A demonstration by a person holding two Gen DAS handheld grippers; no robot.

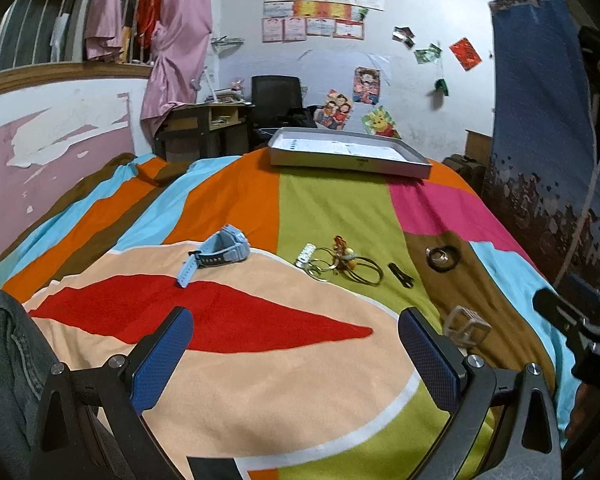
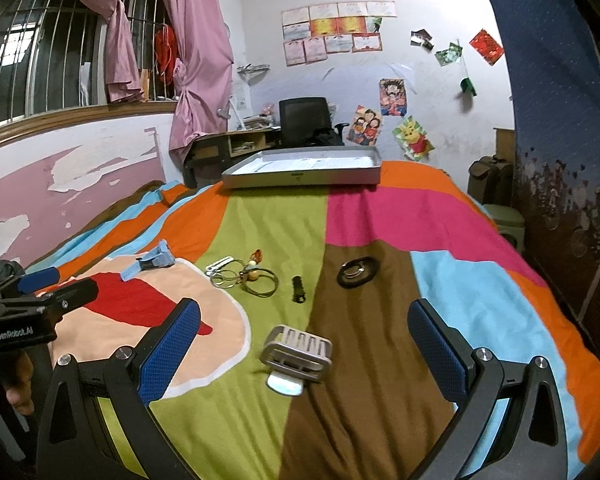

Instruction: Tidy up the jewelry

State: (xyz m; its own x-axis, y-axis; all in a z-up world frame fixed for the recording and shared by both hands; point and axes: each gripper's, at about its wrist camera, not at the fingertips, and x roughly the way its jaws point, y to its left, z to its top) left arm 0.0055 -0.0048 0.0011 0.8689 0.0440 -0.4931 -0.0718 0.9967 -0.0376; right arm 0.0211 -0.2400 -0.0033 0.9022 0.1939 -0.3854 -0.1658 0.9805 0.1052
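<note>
On the striped multicoloured bedspread [image 2: 380, 220], the jewelry is lying loose in a rough row, well short of the shallow grey cardboard tray [image 2: 300, 178] that is sitting at the far end of the bed. Both the left gripper [image 1: 296, 356] and the right gripper [image 2: 304, 354] are hovering low over the cloth with their blue-padded fingers spread wide, each gripping nothing.

Nearest the right gripper, a pale grey ribbed clasp-like piece [image 2: 296, 354] is resting on the green and brown stripes, directly ahead and between the open fingers, its long axis running roughly across the gap. In the left wrist view this same piece [image 1: 467, 326] is lying just outside the right-hand finger, so the right gripper is judged the better placed for it.

Farther ahead, a black ring-shaped band enclosing a small metal ring [image 2: 358, 273] is lying slightly right of centre, a small black cylindrical item [image 2: 298, 289] near centre, and a tangle of thin gold bangles with a yellow bead charm [image 2: 256, 278] to the left. The light blue strap wristwatch [image 1: 216, 254] is lying furthest left, ahead of the left gripper and slightly left of its centre, so it is judged that gripper's natural target.
</note>
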